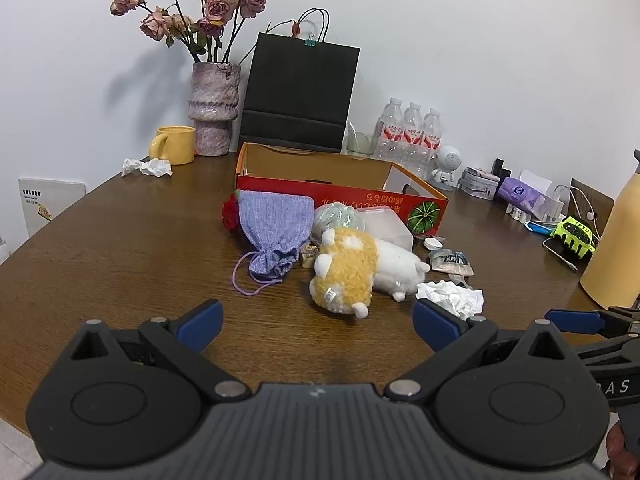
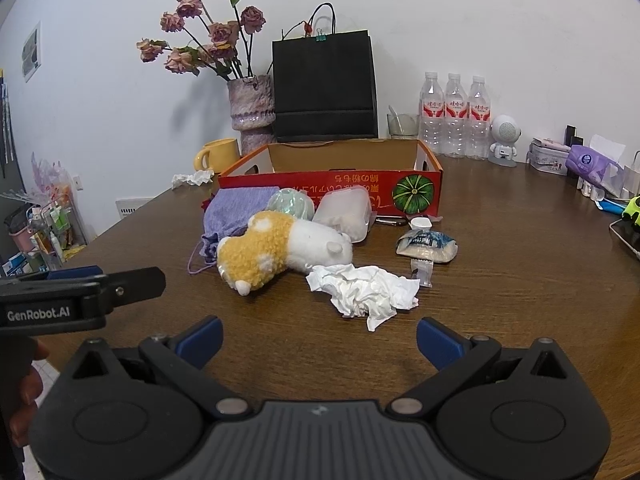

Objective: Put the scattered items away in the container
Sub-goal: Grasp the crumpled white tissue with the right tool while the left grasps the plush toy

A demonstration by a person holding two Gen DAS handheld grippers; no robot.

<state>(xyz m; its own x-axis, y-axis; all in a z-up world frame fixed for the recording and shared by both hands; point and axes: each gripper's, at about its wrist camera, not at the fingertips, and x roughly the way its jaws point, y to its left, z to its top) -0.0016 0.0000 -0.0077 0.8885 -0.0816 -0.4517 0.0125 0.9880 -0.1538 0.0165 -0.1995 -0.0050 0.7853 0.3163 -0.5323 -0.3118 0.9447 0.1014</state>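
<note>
starting w/ the biggest: the red cardboard box (image 2: 320, 188) sits at the back of the brown wood-grain table (image 2: 520, 280), open top, thin stiff walls w/ cut-out handles. looks empty from here. risk: a bump from either tool could probably shove it, since it looks light.

plush toy (image 2: 280, 248) lies on its side just in front of the box, fuzzy yellow + white, squashy. a pinch on the fur alone could slip out mid-lift.

purple knit pouch (image 1: 276, 228) is limp, drawstring trailing on the table; cord may snag neighbours.

frosted plastic tub (image 2: 346, 212) touches the box wall, smooth, rigid, prob slippery.

crumpled white tissue (image 2: 364, 290) is nearest the right gripper (image 2: 320, 340); feather-light, might tear or drop.

small packet (image 2: 426, 242) beside it is soft, crinkly.

both the right gripper & left gripper (image 1: 318, 322) hang above the table edge, jaws spread wide, holding nothing.
</note>
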